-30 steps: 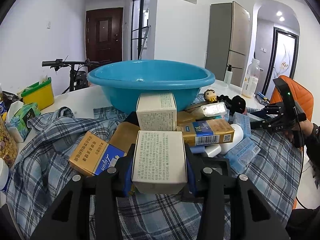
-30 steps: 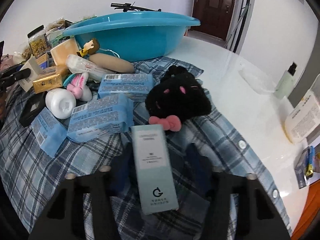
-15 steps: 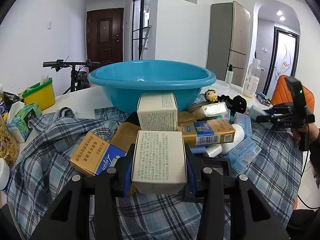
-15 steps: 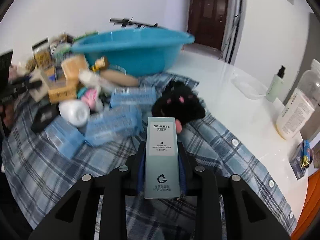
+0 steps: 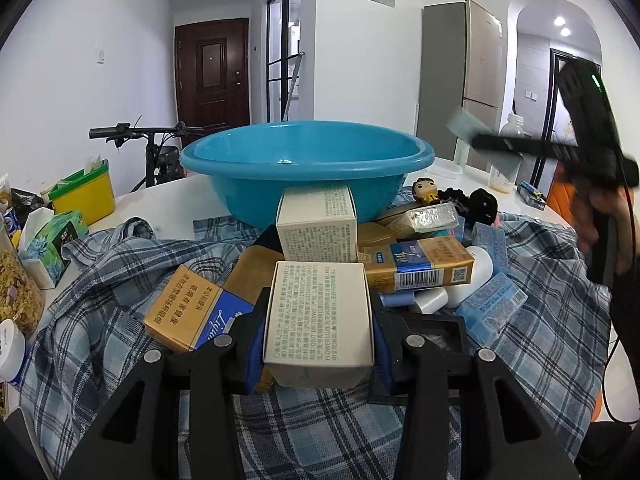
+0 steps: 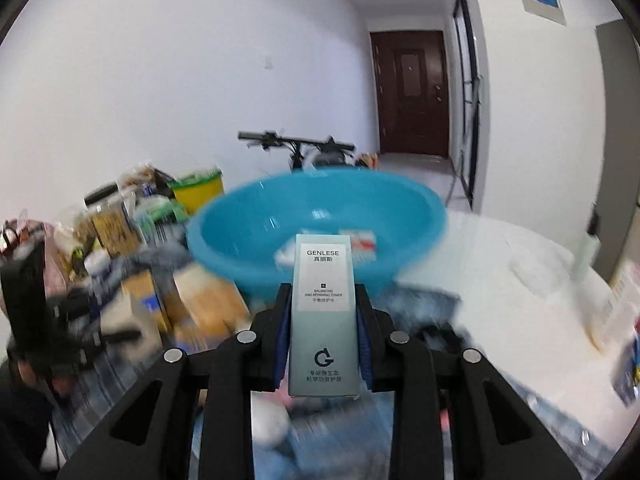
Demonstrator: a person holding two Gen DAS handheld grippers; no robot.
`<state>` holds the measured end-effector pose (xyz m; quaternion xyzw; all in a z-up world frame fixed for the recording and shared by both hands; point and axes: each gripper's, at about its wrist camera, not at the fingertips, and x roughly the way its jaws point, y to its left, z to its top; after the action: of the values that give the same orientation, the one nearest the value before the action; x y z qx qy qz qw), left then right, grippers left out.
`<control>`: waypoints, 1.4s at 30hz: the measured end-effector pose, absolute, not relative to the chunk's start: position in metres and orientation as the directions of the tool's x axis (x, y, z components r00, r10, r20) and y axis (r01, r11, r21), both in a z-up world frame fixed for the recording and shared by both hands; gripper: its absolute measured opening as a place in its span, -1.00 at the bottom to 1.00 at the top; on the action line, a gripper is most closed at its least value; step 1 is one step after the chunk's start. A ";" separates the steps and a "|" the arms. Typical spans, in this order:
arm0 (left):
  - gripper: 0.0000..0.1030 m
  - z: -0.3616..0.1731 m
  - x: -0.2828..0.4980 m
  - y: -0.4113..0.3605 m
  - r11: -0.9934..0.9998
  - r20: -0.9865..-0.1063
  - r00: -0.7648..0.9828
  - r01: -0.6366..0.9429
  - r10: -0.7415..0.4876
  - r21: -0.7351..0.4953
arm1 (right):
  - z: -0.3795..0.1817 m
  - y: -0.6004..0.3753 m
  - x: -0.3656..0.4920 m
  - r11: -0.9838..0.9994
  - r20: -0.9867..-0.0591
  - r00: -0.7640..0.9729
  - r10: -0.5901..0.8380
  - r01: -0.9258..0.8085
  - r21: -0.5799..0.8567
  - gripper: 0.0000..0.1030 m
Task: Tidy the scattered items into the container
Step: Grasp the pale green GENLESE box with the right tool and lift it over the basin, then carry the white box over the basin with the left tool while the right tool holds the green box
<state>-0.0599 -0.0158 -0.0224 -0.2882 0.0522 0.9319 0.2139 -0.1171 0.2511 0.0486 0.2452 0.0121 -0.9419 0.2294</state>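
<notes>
- We are early in the tidy-up: the blue basin (image 6: 320,220) on the white table (image 6: 500,256) holds only a couple of small packets as far as the blurred right-wrist view shows, while most of the clutter lies on the plaid shirt (image 5: 120,280) in front of it.
- Our right gripper (image 6: 323,332) is clamped on a tall grey-green toner box (image 6: 323,312), held upright in the air with the basin's bowl just beyond it; we judge this item close to delivery.
- Our left gripper (image 5: 318,332) is clamped on a cream carton (image 5: 320,320) low over the shirt, short of the basin.
- Left to clear: gold-and-blue packs (image 5: 420,264), another cream box (image 5: 318,224) touching the basin wall, pale blue packets (image 5: 492,308), a black plush (image 5: 480,202) and a small figurine (image 5: 425,190).
- The pile crowds the near basin wall, so we must lift over it; the yellow tub (image 5: 84,196) and tissue box (image 5: 48,240) stand well aside.
</notes>
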 end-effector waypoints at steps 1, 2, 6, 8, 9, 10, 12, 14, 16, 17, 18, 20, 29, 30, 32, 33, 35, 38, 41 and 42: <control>-0.13 -0.022 -0.060 -0.016 -0.903 -0.558 -0.744 -0.428 0.369 -0.026 | 0.055 0.244 -0.124 -0.892 -0.457 -0.777 -0.432 0.444 0.088 -0.48; -0.13 -0.022 -0.060 -0.017 -0.903 -0.557 -0.744 -0.428 0.369 -0.027 | 0.061 0.237 -0.133 -0.892 -0.451 -0.781 -0.432 0.445 0.085 -0.47; -0.13 -0.023 -0.060 -0.018 -0.907 -0.567 -0.741 -0.420 0.361 -0.028 | 0.078 0.212 -0.169 -0.902 -0.470 -0.781 -0.410 0.425 0.081 -0.48; -0.13 -0.023 -0.060 -0.018 -0.909 -0.568 -0.742 -0.416 0.355 -0.024 | 0.078 0.202 -0.183 -0.911 -0.502 -0.775 -0.384 0.407 0.069 -0.47; -0.13 -0.023 -0.059 -0.018 -0.911 -0.569 -0.745 -0.412 0.348 -0.019 | 0.076 0.200 -0.189 -0.911 -0.516 -0.768 -0.380 0.406 0.066 -0.47; -0.13 -0.023 -0.060 -0.017 -0.913 -0.570 -0.746 -0.409 0.343 -0.014 | 0.073 0.198 -0.194 -0.910 -0.531 -0.757 -0.380 0.408 0.070 -0.48; -0.13 -0.023 -0.059 -0.017 -0.915 -0.570 -0.750 -0.403 0.336 -0.009 | 0.070 0.196 -0.201 -0.910 -0.545 -0.749 -0.377 0.409 0.068 -0.47; -0.13 -0.023 -0.059 -0.019 -0.917 -0.566 -0.754 -0.398 0.335 -0.013 | 0.068 0.195 -0.205 -0.912 -0.558 -0.744 -0.368 0.407 0.059 -0.47; -0.13 -0.023 -0.059 -0.020 -0.918 -0.564 -0.754 -0.396 0.337 -0.020 | 0.066 0.195 -0.209 -0.913 -0.569 -0.738 -0.362 0.405 0.055 -0.47; -0.13 -0.023 -0.061 -0.019 -0.919 -0.565 -0.753 -0.395 0.337 -0.021 | 0.065 0.195 -0.209 -0.914 -0.573 -0.737 -0.357 0.403 0.051 -0.47; -0.13 -0.022 -0.060 -0.019 -0.919 -0.563 -0.756 -0.394 0.335 -0.017 | 0.064 0.196 -0.210 -0.914 -0.575 -0.737 -0.356 0.402 0.051 -0.47; -0.13 -0.020 -0.058 -0.016 -0.920 -0.556 -0.768 -0.391 0.317 0.015 | 0.063 0.197 -0.210 -0.915 -0.577 -0.736 -0.355 0.400 0.052 -0.47; -0.13 0.061 -0.065 -0.012 -0.945 -0.468 -0.845 -0.322 0.259 0.057 | 0.062 0.192 -0.210 -0.912 -0.586 -0.733 -0.347 0.410 0.028 -0.47; -0.13 0.073 -0.070 -0.010 -0.948 -0.453 -0.855 -0.313 0.251 0.065 | 0.062 0.191 -0.210 -0.912 -0.585 -0.733 -0.346 0.409 0.028 -0.47; -0.13 0.096 -0.083 -0.005 -0.952 -0.425 -0.872 -0.298 0.242 0.070 | 0.062 0.190 -0.209 -0.912 -0.582 -0.734 -0.350 0.409 0.032 -0.47; -0.13 0.109 -0.093 -0.002 -0.954 -0.414 -0.876 -0.295 0.245 0.060 | 0.062 0.189 -0.208 -0.912 -0.582 -0.734 -0.350 0.409 0.033 -0.47; -0.13 0.127 -0.108 0.006 -0.961 -0.404 -0.885 -0.273 0.233 0.044 | 0.062 0.188 -0.208 -0.909 -0.584 -0.728 -0.358 0.415 0.041 -0.47; -0.13 0.143 -0.124 0.016 -0.964 -0.387 -0.892 -0.265 0.232 0.034 | 0.063 0.186 -0.206 -0.909 -0.584 -0.729 -0.357 0.415 0.037 -0.47; -0.13 0.146 -0.145 0.026 -0.966 -0.389 -0.894 -0.256 0.223 0.034 | 0.064 0.184 -0.207 -0.910 -0.587 -0.727 -0.355 0.414 0.038 -0.47; -0.13 0.145 -0.153 0.029 -0.967 -0.399 -0.890 -0.253 0.219 0.035 | 0.064 0.182 -0.208 -0.910 -0.590 -0.726 -0.353 0.413 0.036 -0.47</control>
<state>-0.1531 0.0293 0.1447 -0.2001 0.0430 0.9713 0.1215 -0.2082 0.1822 0.0643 0.3069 0.0488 -0.9278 0.2065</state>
